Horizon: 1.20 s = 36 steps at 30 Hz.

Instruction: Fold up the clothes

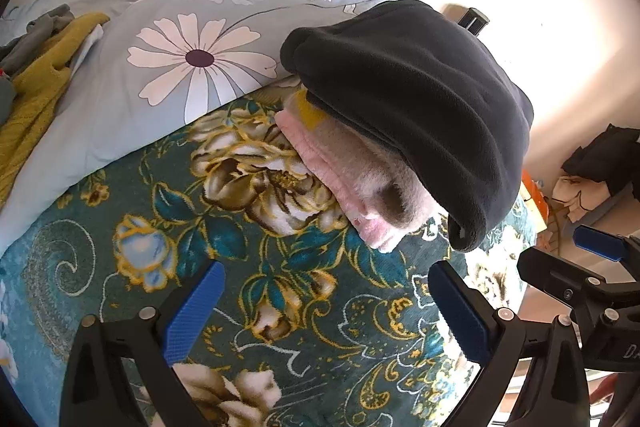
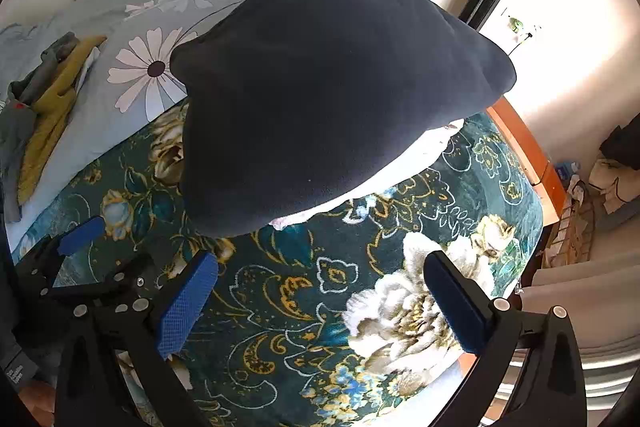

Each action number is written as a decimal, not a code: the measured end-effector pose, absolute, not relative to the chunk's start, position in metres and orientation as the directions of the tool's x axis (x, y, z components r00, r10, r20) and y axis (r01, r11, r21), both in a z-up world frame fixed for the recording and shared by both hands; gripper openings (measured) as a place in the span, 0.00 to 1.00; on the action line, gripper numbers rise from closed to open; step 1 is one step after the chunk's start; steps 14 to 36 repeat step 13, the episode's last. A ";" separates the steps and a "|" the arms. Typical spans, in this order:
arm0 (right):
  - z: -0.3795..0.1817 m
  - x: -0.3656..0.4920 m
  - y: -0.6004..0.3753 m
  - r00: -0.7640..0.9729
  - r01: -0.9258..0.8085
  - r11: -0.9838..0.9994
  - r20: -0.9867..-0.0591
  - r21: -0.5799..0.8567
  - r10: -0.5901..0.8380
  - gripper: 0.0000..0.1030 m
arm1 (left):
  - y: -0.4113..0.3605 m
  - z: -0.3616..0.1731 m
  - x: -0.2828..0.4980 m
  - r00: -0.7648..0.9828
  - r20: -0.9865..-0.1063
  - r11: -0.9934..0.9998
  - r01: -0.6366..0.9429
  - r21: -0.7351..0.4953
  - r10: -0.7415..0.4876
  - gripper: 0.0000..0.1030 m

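I am holding both sets of fingers wide and empty, the left gripper (image 1: 324, 307) and the right gripper (image 2: 320, 303) hovering side by side over the blanket (image 1: 248, 267) on the bed. The stack (image 1: 384, 155) is sitting just ahead of me on that blanket: a dark fleece (image 2: 320, 99) on top, folded and sagging over the edges of a pink garment (image 1: 340, 183) and something white and fluffy beneath it. I am judging the fleece to be light, soft and limp, with enough nap that my ribbed fingers should not be slipping on it; it will droop wherever I am not supporting it, so I would be pinching a folded edge or corner through all its layers rather than the slack middle. More clothes (image 1: 36, 67), mustard and grey, are lying loose and unfolded well apart on the duvet (image 1: 180, 27). I am seeing no basket, drawer or other container here.
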State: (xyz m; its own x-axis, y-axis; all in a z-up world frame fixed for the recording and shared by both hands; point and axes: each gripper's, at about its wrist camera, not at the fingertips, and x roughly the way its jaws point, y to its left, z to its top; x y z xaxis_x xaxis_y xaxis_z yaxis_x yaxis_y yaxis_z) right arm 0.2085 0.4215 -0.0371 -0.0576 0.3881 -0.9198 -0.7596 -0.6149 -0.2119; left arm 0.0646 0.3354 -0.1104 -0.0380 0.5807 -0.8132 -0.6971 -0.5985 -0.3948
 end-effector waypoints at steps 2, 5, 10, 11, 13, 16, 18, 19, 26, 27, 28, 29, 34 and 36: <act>-0.036 0.208 0.422 -0.059 -0.760 -0.615 -0.920 -0.212 0.389 1.00 | 0.336 -0.110 0.064 -0.038 -0.812 -0.598 -0.697 -0.397 0.583 1.00; -0.035 0.208 0.422 -0.059 -0.760 -0.614 -0.919 -0.212 0.391 1.00 | 0.336 -0.108 0.064 -0.040 -0.810 -0.596 -0.698 -0.396 0.584 1.00; -0.032 0.210 0.423 -0.058 -0.759 -0.614 -0.917 -0.215 0.394 1.00 | 0.336 -0.105 0.064 -0.048 -0.807 -0.595 -0.702 -0.392 0.588 1.00; -0.032 0.210 0.423 -0.058 -0.760 -0.613 -0.917 -0.216 0.395 1.00 | 0.336 -0.104 0.065 -0.053 -0.806 -0.595 -0.704 -0.389 0.589 1.00; -0.030 0.210 0.424 -0.059 -0.760 -0.613 -0.916 -0.216 0.396 1.00 | 0.336 -0.103 0.065 -0.055 -0.805 -0.594 -0.705 -0.388 0.591 1.00; -0.030 0.210 0.424 -0.059 -0.760 -0.613 -0.916 -0.216 0.396 1.00 | 0.336 -0.103 0.065 -0.055 -0.805 -0.594 -0.705 -0.388 0.591 1.00; -0.030 0.210 0.424 -0.059 -0.760 -0.613 -0.916 -0.216 0.396 1.00 | 0.336 -0.103 0.065 -0.055 -0.805 -0.594 -0.705 -0.388 0.591 1.00; -0.030 0.210 0.424 -0.059 -0.760 -0.613 -0.916 -0.216 0.396 1.00 | 0.336 -0.103 0.065 -0.055 -0.805 -0.594 -0.705 -0.388 0.591 1.00; -0.030 0.210 0.424 -0.059 -0.760 -0.613 -0.916 -0.216 0.396 1.00 | 0.336 -0.103 0.065 -0.055 -0.805 -0.594 -0.705 -0.388 0.591 1.00; -0.030 0.210 0.424 -0.059 -0.760 -0.613 -0.916 -0.216 0.396 1.00 | 0.336 -0.103 0.065 -0.055 -0.805 -0.594 -0.705 -0.388 0.591 1.00; -0.030 0.210 0.424 -0.059 -0.760 -0.613 -0.916 -0.216 0.396 1.00 | 0.336 -0.103 0.065 -0.055 -0.805 -0.594 -0.705 -0.388 0.591 1.00; -0.030 0.210 0.424 -0.059 -0.760 -0.613 -0.916 -0.216 0.396 1.00 | 0.336 -0.103 0.065 -0.055 -0.805 -0.594 -0.705 -0.388 0.591 1.00; -0.030 0.210 0.424 -0.059 -0.760 -0.613 -0.916 -0.216 0.396 1.00 | 0.336 -0.103 0.065 -0.055 -0.805 -0.594 -0.705 -0.388 0.591 1.00; -0.030 0.210 0.424 -0.059 -0.760 -0.613 -0.916 -0.216 0.396 1.00 | 0.336 -0.103 0.065 -0.055 -0.805 -0.594 -0.705 -0.388 0.591 1.00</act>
